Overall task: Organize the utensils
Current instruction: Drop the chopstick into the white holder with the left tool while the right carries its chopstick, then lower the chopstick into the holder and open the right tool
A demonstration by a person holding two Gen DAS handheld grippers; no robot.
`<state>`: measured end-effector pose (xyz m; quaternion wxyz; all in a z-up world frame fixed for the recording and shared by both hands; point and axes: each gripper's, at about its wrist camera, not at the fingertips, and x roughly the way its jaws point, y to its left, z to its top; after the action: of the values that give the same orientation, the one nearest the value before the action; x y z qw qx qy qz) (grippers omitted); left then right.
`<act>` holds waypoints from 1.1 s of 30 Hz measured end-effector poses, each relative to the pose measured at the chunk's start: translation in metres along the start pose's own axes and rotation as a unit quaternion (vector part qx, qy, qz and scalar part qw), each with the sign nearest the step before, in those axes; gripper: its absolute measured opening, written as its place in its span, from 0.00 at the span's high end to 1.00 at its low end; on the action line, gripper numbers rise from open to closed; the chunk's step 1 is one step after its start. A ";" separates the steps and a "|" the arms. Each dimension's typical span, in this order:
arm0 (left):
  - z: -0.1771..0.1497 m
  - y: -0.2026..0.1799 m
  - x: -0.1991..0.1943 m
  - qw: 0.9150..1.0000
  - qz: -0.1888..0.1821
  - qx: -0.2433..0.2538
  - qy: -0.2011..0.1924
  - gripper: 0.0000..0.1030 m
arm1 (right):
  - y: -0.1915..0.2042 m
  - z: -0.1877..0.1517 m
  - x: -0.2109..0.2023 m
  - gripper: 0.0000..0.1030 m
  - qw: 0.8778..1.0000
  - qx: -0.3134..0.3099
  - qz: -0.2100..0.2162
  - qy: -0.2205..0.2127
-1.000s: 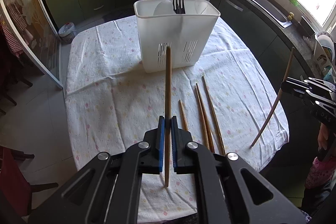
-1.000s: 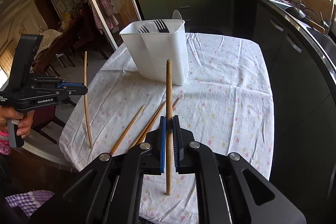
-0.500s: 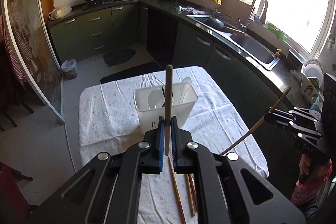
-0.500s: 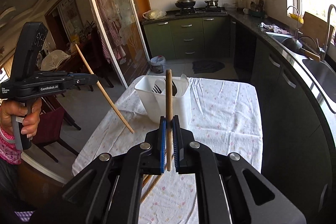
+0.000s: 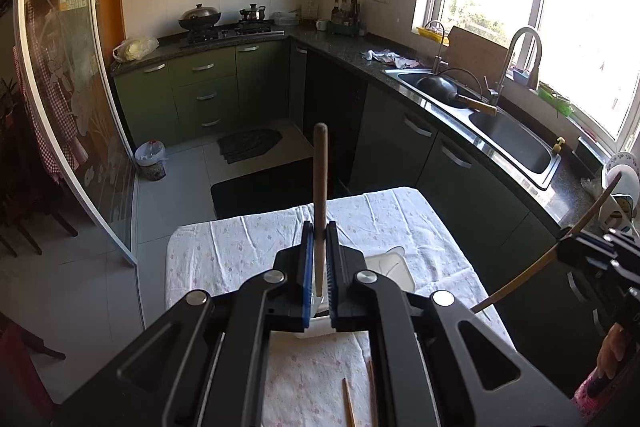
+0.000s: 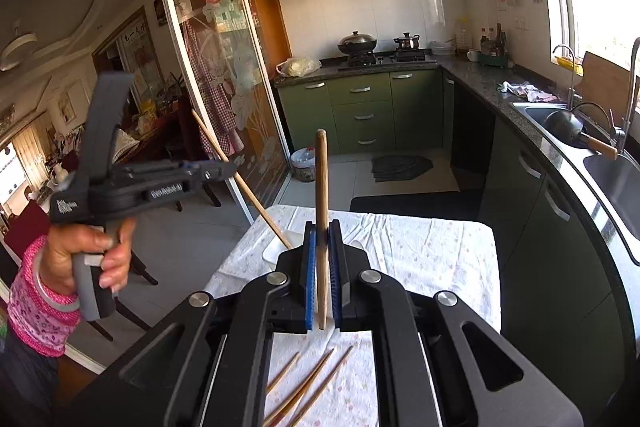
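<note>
A: Below both tongs, mostly hidden, sits the white utensil holder on the table. Only a corner of its rim shows past the left tongs.

B: And the left chopstick?

A: Pinched between the blue pads, pads pressed onto it. Long axis runs near upright in the left wrist view, thick end up, thin end down by the holder rim.

B: The right wrist view shows it differently.

A: Yes, from there the left chopstick slants, lower tip pointing down at the holder's rim. Tip reads as at or just over the opening; can't tell if it's inside.

B: Right side?

A: Right tongs clamped on the right chopstick, also near upright in its own view, thick end up. In the left wrist view it slants, thin tip aimed down toward the table edge, off to the right of the holder.

B: So which is nearer?

A: Judging by tip position, the left one. Holder lies straight below and slightly ahead of it. The right one looks further out to the side.

B: Next move turns on what?

A: Probably lining the thin tip over the opening and lowering along the stick's own axis. A tilted stick may catch the rim.

B: Leftovers?

A: Loose chopsticks lie flat on the cloth nearer the person, apart from the holder.
</note>
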<state>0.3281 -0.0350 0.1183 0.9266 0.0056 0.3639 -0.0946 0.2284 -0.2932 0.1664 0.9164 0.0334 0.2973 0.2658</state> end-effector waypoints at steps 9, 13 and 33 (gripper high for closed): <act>-0.035 0.008 0.055 0.997 -0.008 0.013 0.077 0.94 | -0.004 0.042 0.026 0.93 0.999 0.006 -0.010 -0.032; -0.042 0.012 0.051 0.997 -0.012 0.016 0.079 0.89 | -0.006 0.050 0.053 0.93 0.999 0.006 -0.026 -0.029; -0.109 -0.008 0.020 0.990 -0.039 0.053 0.125 0.76 | -0.004 -0.019 0.161 0.90 0.995 -0.016 -0.053 0.078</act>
<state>0.2677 -0.0379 0.0245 0.8677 0.0525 0.4714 -0.1488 0.3293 -0.2174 0.0653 0.9035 -0.0180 0.3652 0.2237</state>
